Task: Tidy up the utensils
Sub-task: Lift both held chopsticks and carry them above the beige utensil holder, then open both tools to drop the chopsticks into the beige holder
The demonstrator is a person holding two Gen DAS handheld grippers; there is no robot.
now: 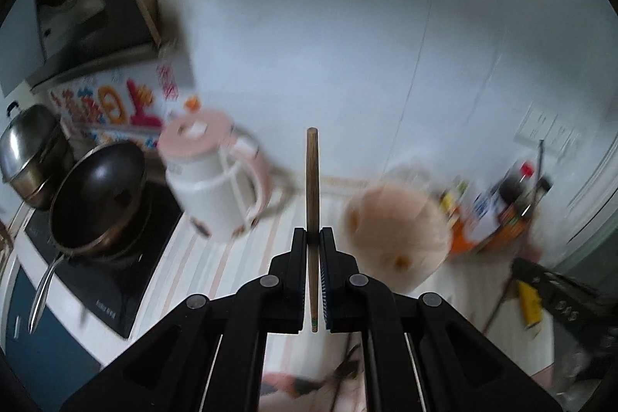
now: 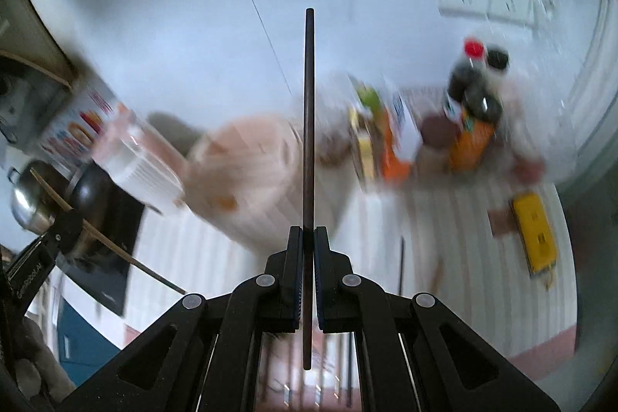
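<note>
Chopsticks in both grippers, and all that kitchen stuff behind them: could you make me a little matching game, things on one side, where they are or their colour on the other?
Things:
1. light wooden chopstick
2. dark chopstick
3. black wok
4. yellow box

Descriptions:
A. lying flat on the striped counter
B. clamped in the right gripper
C. sitting on the stove
D. clamped in the left gripper

Pairs: 1-D, 2-B, 3-C, 4-A

Between the left jaws, the chopstick looked like grained wood; between the right jaws, the stick looked dark and matt. Left of the left jaws, the pot was shiny metal and the wok dull black.
</note>
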